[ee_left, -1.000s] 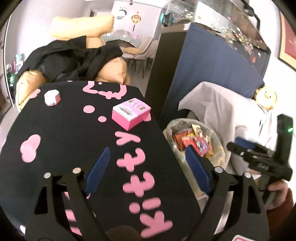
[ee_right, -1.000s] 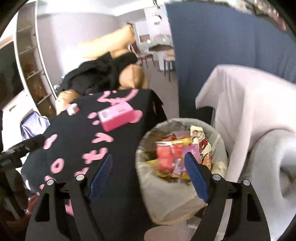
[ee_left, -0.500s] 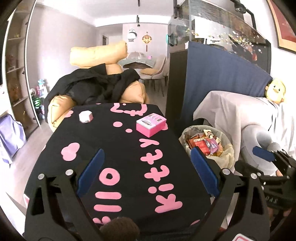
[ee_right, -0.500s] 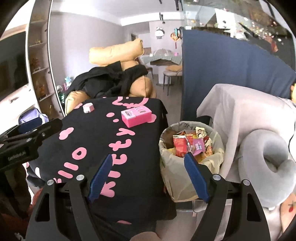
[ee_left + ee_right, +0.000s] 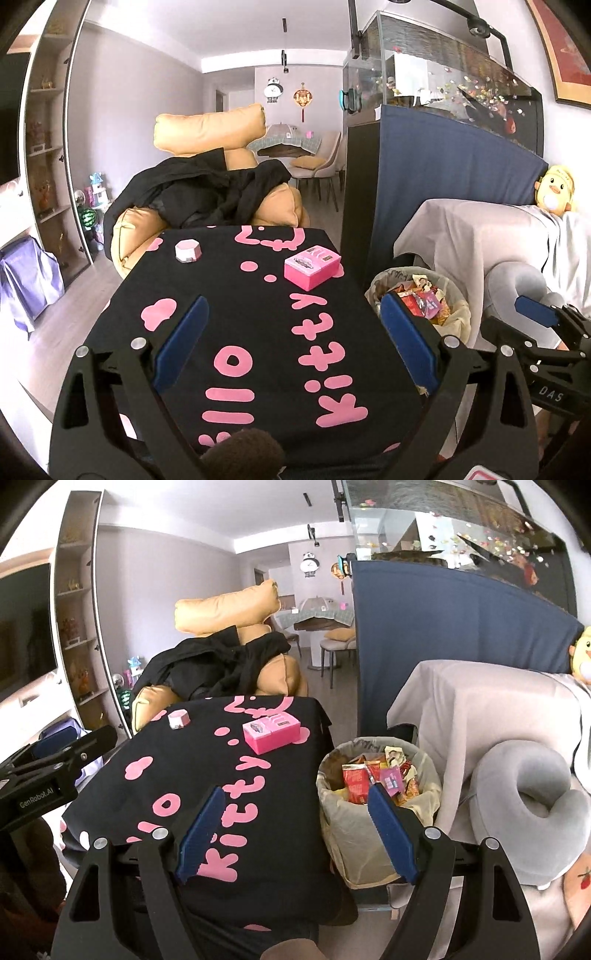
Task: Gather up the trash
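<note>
A lined trash bin [image 5: 458,317] [image 5: 332,812] full of colourful snack wrappers [image 5: 373,775] stands on the floor right of a table with a black cloth with pink lettering [image 5: 258,332] [image 5: 221,768]. A pink box [image 5: 312,266] [image 5: 270,732] and a small white-pink box [image 5: 188,252] [image 5: 178,718] lie on the table's far part. My left gripper [image 5: 291,339] is open and empty above the table's near end. My right gripper [image 5: 295,830] is open and empty, held back from the bin and the table's right edge.
An orange sofa with black clothes [image 5: 207,188] is behind the table. A dark blue covered cabinet with a fish tank [image 5: 443,162] and a sofa under a white sheet [image 5: 480,709] with a grey neck pillow [image 5: 532,808] are on the right. Shelves [image 5: 40,155] line the left wall.
Both grippers have pulled back and up from the table and bin, so more of the room shows. Both stayed open and empty. The boxes and bin have not moved.
</note>
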`<state>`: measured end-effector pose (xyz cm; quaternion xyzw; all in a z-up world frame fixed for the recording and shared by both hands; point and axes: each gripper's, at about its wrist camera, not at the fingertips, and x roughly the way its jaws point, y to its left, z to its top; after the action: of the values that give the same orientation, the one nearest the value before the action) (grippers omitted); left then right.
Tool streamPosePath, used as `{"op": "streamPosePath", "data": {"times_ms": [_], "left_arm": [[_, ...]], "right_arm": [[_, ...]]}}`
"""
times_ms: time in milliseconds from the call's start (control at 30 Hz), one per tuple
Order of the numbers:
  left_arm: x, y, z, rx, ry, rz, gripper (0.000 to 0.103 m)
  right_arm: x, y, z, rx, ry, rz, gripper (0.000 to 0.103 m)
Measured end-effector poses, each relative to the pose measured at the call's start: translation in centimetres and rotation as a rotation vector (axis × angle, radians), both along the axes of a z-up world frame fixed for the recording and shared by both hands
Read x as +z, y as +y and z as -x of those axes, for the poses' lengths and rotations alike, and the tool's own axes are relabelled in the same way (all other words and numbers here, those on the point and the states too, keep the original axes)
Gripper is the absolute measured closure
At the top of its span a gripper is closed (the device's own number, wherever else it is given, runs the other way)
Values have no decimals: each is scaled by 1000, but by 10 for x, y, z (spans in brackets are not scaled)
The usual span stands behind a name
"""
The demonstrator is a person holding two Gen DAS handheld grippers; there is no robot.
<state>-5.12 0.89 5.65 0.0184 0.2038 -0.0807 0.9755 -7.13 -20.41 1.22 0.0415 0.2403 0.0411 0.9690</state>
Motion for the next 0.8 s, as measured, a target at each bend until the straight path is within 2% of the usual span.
{"op": "streamPosePath", "data": {"times_ms": [800], "left_arm": [[0, -1, 1, -3, 1, -2, 13]], "right_arm": [[0, 3, 0, 1, 2, 2, 27]]}}
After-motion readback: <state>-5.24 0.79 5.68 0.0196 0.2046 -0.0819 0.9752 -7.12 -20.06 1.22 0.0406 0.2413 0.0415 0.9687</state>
